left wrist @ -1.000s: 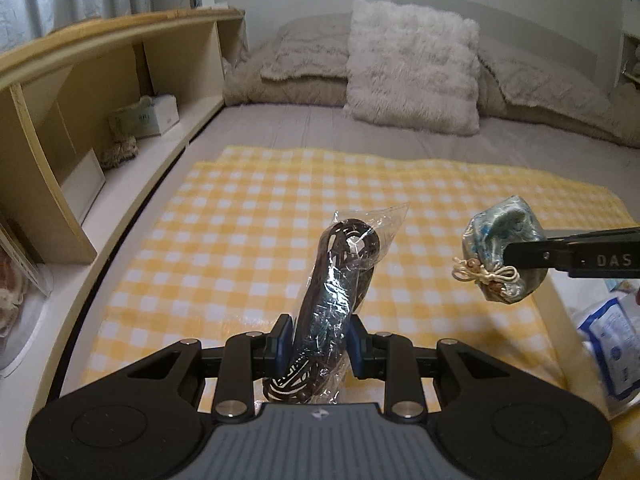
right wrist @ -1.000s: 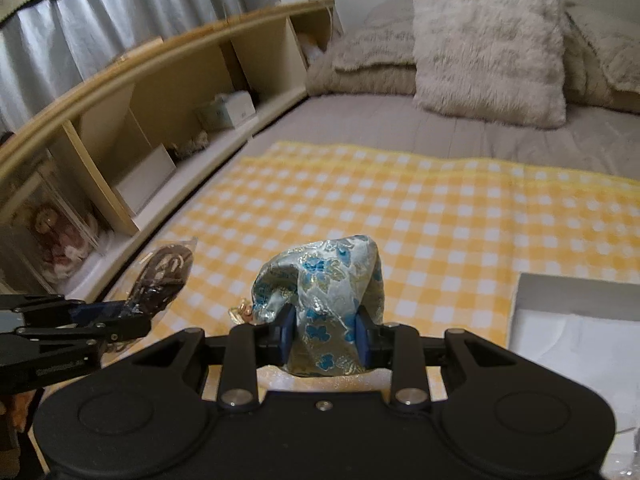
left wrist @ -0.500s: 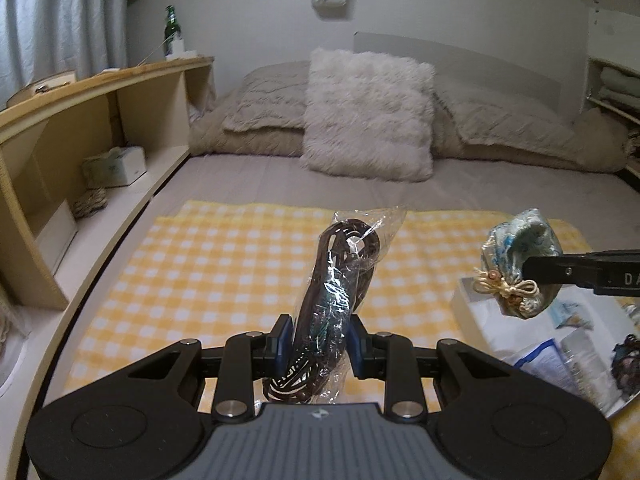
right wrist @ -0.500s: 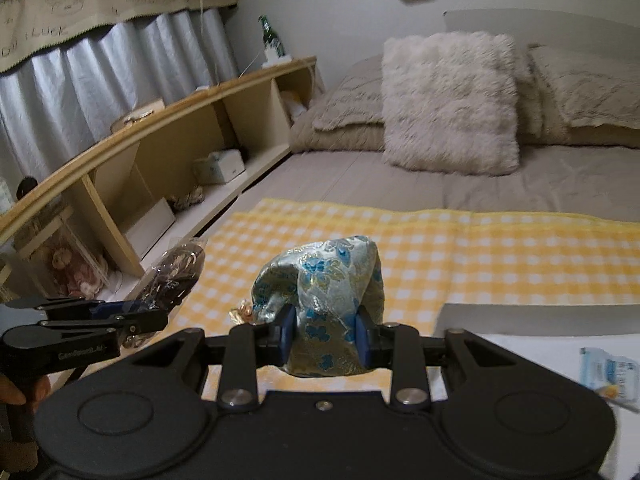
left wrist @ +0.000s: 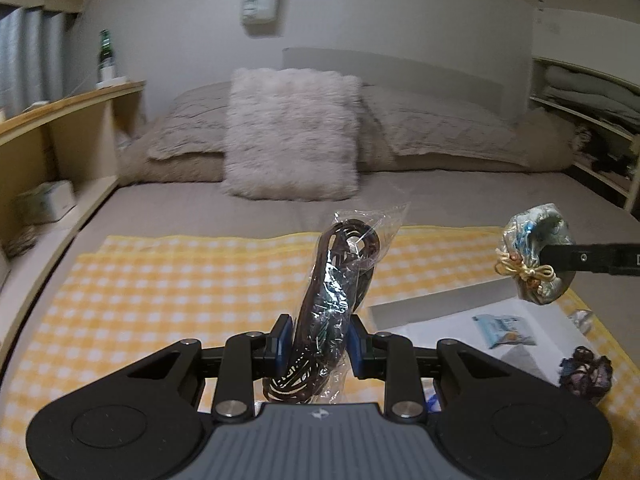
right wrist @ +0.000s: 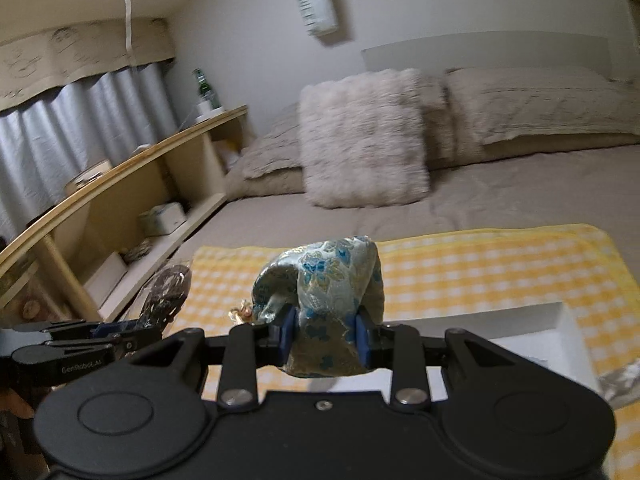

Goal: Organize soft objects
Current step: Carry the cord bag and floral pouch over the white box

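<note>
Above the yellow checked cloth, your left gripper clamps a clear-bagged dark cord; your right gripper pinches a blue-flowered brocade pouch. The slick bag risks slipping out forward of the pads.

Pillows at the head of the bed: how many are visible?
3: a fluffy pillow standing in front at the middle, a flat pillow behind it to the left, another flat pillow to the right. More may be hidden behind.

Bed with grey cover, fluffy pillow against headboard. Wooden shelf along left side, grey curtain behind. White wall.
</note>
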Demonstrator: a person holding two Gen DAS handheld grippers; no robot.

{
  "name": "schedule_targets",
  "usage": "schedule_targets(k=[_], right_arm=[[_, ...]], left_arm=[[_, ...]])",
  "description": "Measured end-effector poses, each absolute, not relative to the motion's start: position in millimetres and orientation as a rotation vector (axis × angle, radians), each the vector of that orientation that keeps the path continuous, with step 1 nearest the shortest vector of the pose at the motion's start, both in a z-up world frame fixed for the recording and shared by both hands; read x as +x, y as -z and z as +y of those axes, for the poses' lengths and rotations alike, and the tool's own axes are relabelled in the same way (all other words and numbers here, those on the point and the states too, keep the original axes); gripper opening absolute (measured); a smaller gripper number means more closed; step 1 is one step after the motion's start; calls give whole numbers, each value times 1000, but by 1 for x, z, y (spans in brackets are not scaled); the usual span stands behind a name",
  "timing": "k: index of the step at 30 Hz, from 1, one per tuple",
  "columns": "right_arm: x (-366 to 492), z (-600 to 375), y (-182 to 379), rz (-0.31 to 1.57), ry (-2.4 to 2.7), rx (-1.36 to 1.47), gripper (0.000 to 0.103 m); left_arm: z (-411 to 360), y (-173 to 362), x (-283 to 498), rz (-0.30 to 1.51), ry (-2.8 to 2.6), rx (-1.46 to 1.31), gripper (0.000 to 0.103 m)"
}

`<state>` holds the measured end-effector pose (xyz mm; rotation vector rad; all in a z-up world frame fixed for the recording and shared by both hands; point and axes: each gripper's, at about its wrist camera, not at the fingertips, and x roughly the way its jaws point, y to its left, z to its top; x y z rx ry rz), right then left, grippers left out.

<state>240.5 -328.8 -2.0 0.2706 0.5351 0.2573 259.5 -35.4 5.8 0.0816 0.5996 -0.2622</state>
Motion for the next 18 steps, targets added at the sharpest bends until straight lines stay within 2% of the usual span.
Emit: schedule_targets(k=[9, 18], right_arm=[[234, -378, 15, 552, -147, 305, 32], [233, -407, 32, 603, -76, 305, 32]], left_arm=[[-90, 5, 270, 593, 388, 94, 31], [-155, 36, 288, 618, 545, 228, 31]])
